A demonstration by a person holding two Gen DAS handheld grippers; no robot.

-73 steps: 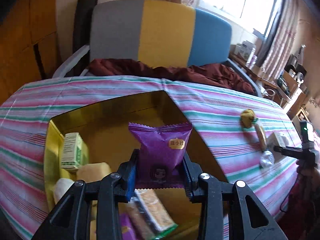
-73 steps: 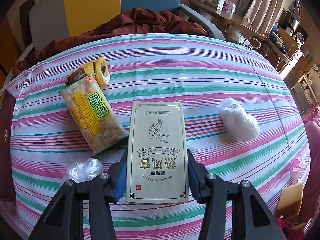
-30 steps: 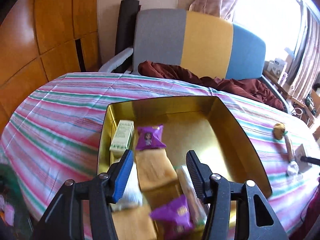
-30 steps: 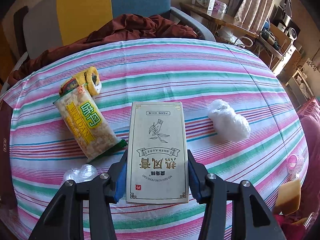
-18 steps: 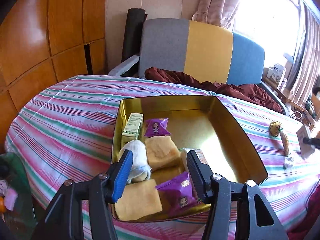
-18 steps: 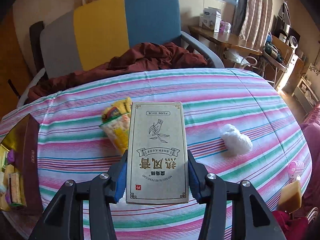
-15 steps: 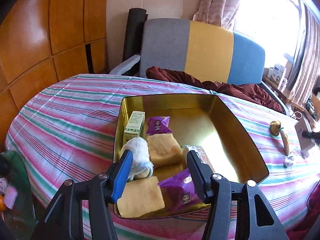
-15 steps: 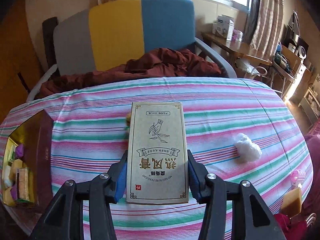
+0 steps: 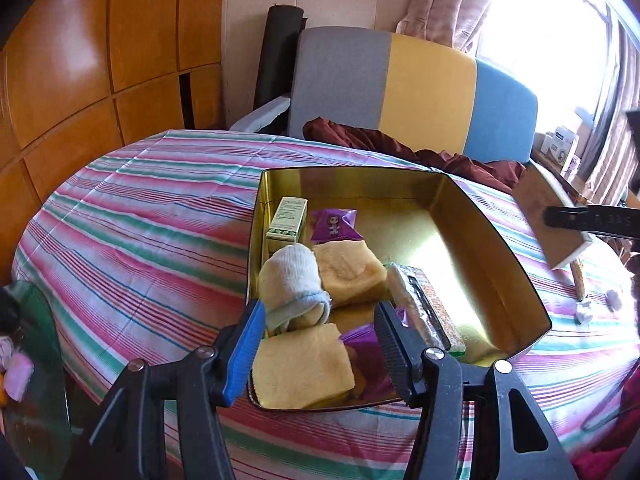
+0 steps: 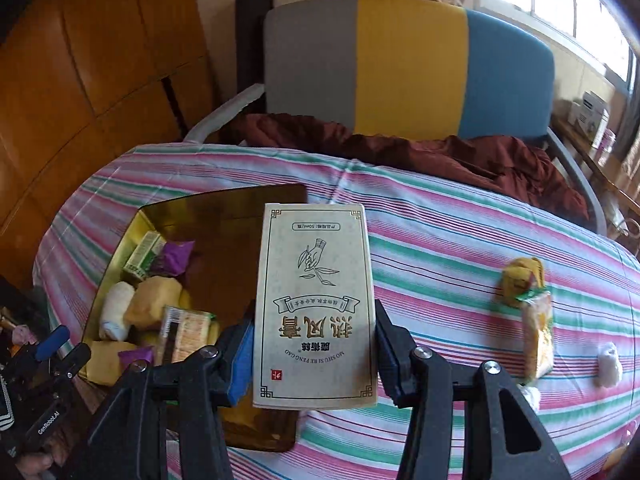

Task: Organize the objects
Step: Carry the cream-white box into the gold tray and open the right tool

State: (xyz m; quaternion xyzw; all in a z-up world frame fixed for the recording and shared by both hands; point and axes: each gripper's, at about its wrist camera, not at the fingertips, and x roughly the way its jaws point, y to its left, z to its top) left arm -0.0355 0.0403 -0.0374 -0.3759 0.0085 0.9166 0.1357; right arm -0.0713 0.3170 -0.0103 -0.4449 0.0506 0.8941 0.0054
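Right gripper: jaws clamped on box, above tin edge.
Left gripper: jaws apart, empty, over tin's near end.
Tin: snacks, sock.

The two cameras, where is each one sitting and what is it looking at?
Left wrist view: sits on the left gripper, looks down over its open jaws into the gold tin of snacks; the right gripper's box shows at the right edge.
Right wrist view: sits on the right gripper, jaws shut on the box, facing the striped table; the left gripper shows bottom left.
Both share the tin, the table and the chair.
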